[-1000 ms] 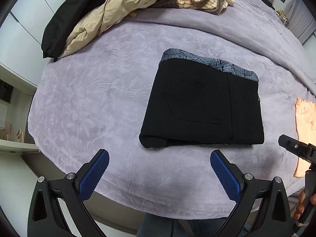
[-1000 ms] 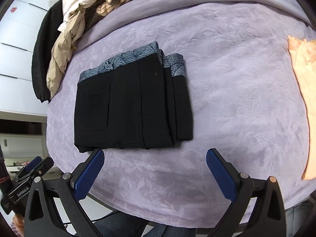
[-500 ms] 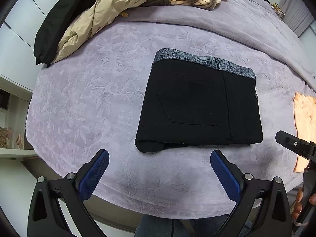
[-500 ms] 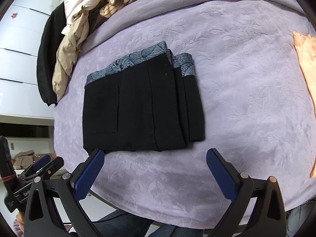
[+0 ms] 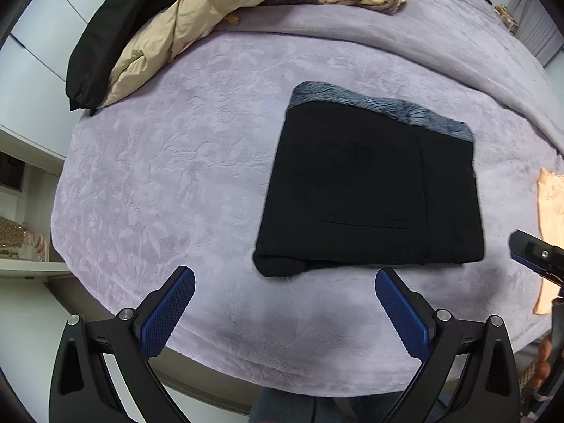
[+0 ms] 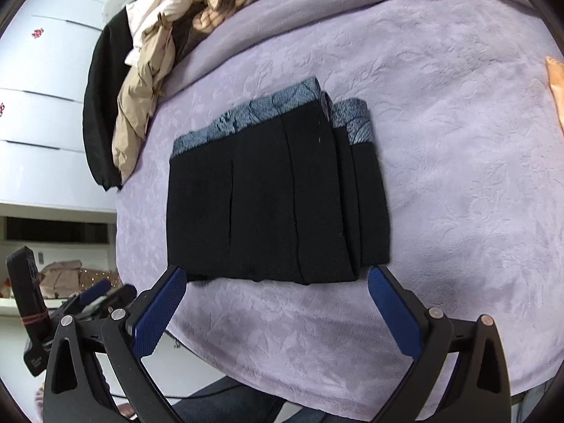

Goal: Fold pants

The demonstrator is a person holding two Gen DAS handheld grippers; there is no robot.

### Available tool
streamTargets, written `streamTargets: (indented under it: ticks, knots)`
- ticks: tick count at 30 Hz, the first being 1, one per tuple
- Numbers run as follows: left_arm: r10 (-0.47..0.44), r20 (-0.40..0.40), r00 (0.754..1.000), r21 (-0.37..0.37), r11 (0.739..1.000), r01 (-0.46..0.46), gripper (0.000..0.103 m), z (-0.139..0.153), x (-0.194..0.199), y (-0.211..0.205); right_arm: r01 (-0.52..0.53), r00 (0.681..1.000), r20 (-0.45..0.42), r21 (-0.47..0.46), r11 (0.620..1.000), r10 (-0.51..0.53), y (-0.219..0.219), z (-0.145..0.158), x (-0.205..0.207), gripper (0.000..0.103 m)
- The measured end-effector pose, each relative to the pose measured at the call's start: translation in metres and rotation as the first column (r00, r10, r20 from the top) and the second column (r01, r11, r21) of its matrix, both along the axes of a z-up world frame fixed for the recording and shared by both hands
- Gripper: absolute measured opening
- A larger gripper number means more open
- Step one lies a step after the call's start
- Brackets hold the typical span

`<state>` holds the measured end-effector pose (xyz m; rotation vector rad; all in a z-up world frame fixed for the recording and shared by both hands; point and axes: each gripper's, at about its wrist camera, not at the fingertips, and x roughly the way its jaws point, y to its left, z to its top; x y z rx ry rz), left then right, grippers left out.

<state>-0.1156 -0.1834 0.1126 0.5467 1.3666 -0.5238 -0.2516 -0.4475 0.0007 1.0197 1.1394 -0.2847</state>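
On the lilac bedspread (image 5: pixel 176 176) we found the black pants (image 5: pixel 370 194) folded flat. We held the left gripper (image 5: pixel 283 283) and right gripper (image 6: pixel 273 287) spread wide, both empty.

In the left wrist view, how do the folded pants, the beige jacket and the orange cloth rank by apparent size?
1. folded pants, largest.
2. beige jacket, but it lies farther away and is partly covered, so this is unsure.
3. orange cloth, smallest; it is cut off at the edge.

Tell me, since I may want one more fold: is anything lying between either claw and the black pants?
Nothing visible. Only bare purple blanket separates the open left claw and open right claw from the folded pants.
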Motion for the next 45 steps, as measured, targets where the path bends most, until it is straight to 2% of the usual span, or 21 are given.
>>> streamTargets:
  ticks: [6, 11, 14, 17, 19, 21, 23, 26, 28, 30, 33, 35, 36, 37, 38, 39, 41, 42, 45]
  knots:
    - [0.025, -0.041, 0.999, 0.006, 1.000, -0.025, 0.103, -0.026, 0.024, 0.010, 0.023, 0.999, -0.050, 0.045, 0.999, -0.021, -0.018, -0.022, -0.014, 0.103]
    - [0.048, -0.054, 0.997, 0.024, 0.999, -0.047, 0.103, -0.044, 0.035, 0.009, 0.031, 0.994, -0.102, 0.028, 0.999, -0.028, -0.028, -0.033, -0.021, 0.103]
    - [0.045, -0.062, 0.997, -0.008, 0.999, -0.045, 0.103, -0.052, 0.045, 0.006, 0.047, 0.995, -0.095, 0.042, 0.998, -0.043, -0.035, -0.040, -0.024, 0.103]
    - [0.049, -0.108, 0.993, -0.057, 0.997, -0.056, 0.103, -0.061, 0.063, 0.004, 0.066, 0.995, -0.082, 0.073, 0.995, -0.060, -0.043, -0.050, -0.024, 0.103]
    - [0.041, -0.150, 0.988, -0.093, 0.994, -0.056, 0.103, -0.067, 0.073, 0.000, 0.075, 0.996, -0.061, 0.102, 0.992, -0.069, -0.048, -0.058, -0.024, 0.103]
    - [0.010, -0.152, 0.988, -0.117, 0.993, -0.028, 0.103, -0.071, 0.081, -0.009, 0.068, 0.997, -0.041, 0.128, 0.989, -0.063, -0.053, -0.064, -0.020, 0.103]
    - [-0.023, -0.151, 0.988, -0.148, 0.989, 0.000, 0.103, -0.073, 0.087, -0.018, 0.042, 0.999, -0.009, 0.159, 0.986, -0.041, -0.057, -0.071, -0.015, 0.103]
    - [-0.087, -0.193, 0.977, -0.205, 0.978, 0.046, 0.103, -0.089, 0.097, -0.034, -0.012, 0.999, 0.047, 0.196, 0.981, 0.002, -0.065, -0.086, -0.004, 0.103]
    - [-0.146, -0.220, 0.964, -0.231, 0.968, 0.094, 0.103, -0.105, 0.099, -0.044, -0.033, 0.998, 0.059, 0.211, 0.977, 0.021, -0.071, -0.100, 0.003, 0.103]
    - [-0.193, -0.249, 0.949, -0.262, 0.957, 0.125, 0.103, -0.119, 0.097, -0.049, -0.055, 0.994, 0.107, 0.250, 0.967, 0.029, -0.075, -0.113, 0.009, 0.103]
    - [-0.217, -0.291, 0.932, -0.325, 0.938, 0.117, 0.103, -0.128, 0.098, -0.052, -0.089, 0.981, 0.191, 0.309, 0.947, 0.030, -0.074, -0.123, 0.017, 0.103]
    - [-0.204, -0.310, 0.928, -0.336, 0.937, 0.094, 0.103, -0.133, 0.100, -0.054, -0.088, 0.976, 0.216, 0.338, 0.937, 0.014, -0.073, -0.125, 0.022, 0.095]
    - [-0.187, -0.308, 0.933, -0.341, 0.937, 0.075, 0.102, -0.133, 0.100, -0.055, -0.069, 0.984, 0.176, 0.338, 0.939, 0.009, -0.072, -0.129, 0.025, 0.082]
    - [-0.185, -0.305, 0.934, -0.350, 0.934, 0.070, 0.091, -0.132, 0.099, -0.056, -0.056, 0.990, 0.141, 0.337, 0.940, 0.009, -0.072, -0.133, 0.026, 0.070]
    - [-0.191, -0.310, 0.931, -0.371, 0.926, 0.066, 0.073, -0.128, 0.097, -0.057, -0.038, 0.991, 0.130, 0.352, 0.935, -0.009, -0.071, -0.136, 0.027, 0.070]
    - [-0.190, -0.304, 0.933, -0.379, 0.923, 0.065, 0.071, -0.122, 0.093, -0.057, -0.024, 0.991, 0.132, 0.364, 0.931, -0.026, -0.071, -0.134, 0.026, 0.066]
    - [-0.206, -0.268, 0.941, -0.379, 0.921, 0.094, 0.059, -0.105, 0.084, -0.058, -0.024, 0.989, 0.144, 0.374, 0.927, -0.033, -0.069, -0.126, 0.024, 0.059]
    - [-0.212, -0.261, 0.942, -0.379, 0.920, 0.103, 0.058, -0.098, 0.081, -0.059, -0.029, 0.987, 0.158, 0.384, 0.923, -0.035, -0.067, -0.120, 0.023, 0.056]
    - [-0.217, -0.258, 0.941, -0.391, 0.915, 0.104, 0.058, -0.080, 0.072, -0.057, -0.020, 0.976, 0.205, 0.431, 0.902, -0.076, -0.066, -0.103, 0.017, 0.055]
